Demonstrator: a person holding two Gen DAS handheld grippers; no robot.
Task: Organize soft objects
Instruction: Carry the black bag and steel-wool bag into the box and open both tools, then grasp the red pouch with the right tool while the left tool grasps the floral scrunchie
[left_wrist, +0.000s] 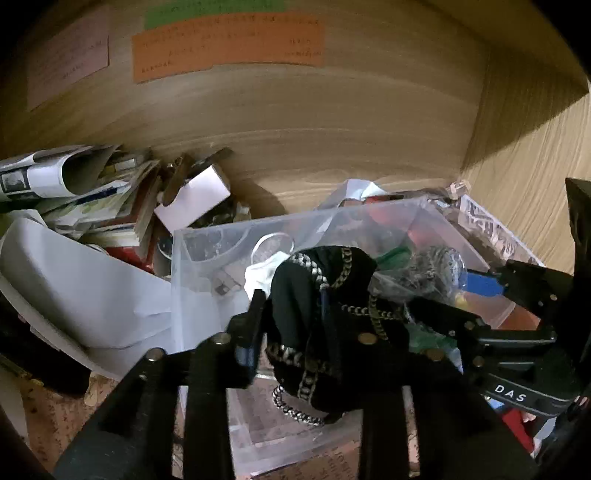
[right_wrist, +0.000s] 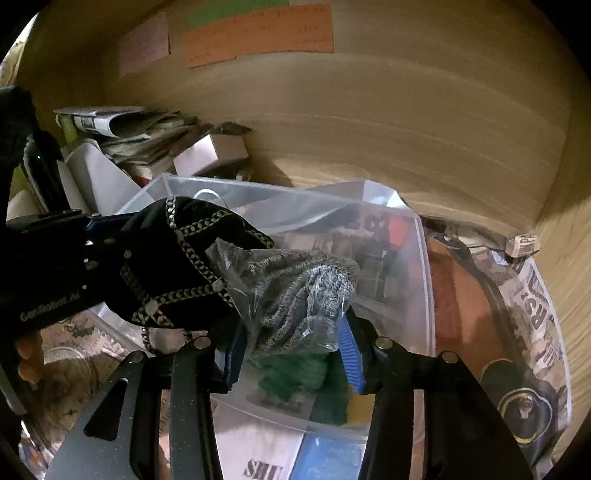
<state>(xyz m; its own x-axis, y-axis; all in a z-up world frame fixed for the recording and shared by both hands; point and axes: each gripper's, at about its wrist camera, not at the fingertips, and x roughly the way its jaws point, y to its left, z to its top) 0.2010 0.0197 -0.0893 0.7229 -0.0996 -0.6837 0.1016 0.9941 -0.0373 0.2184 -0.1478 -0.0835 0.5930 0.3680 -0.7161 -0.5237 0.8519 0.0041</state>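
**Two soft bundles held over the clear bin**

At the shelf's left edge, stacked papers (left_wrist: 92, 206) lean clear of the work. The left gripper (left_wrist: 291, 314) is clamped on a black chain-trimmed cloth (left_wrist: 325, 317), held above the clear bin (right_wrist: 421, 266), probably for dropping in. Beside it, touching, the right gripper (right_wrist: 291, 350) pinches a bagged grey knit (right_wrist: 295, 291) over the bin's right side.

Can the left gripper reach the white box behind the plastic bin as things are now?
Probably not. The left gripper is shut on the black chain-trimmed pouch, and the clear plastic bin stands between it and the white box.
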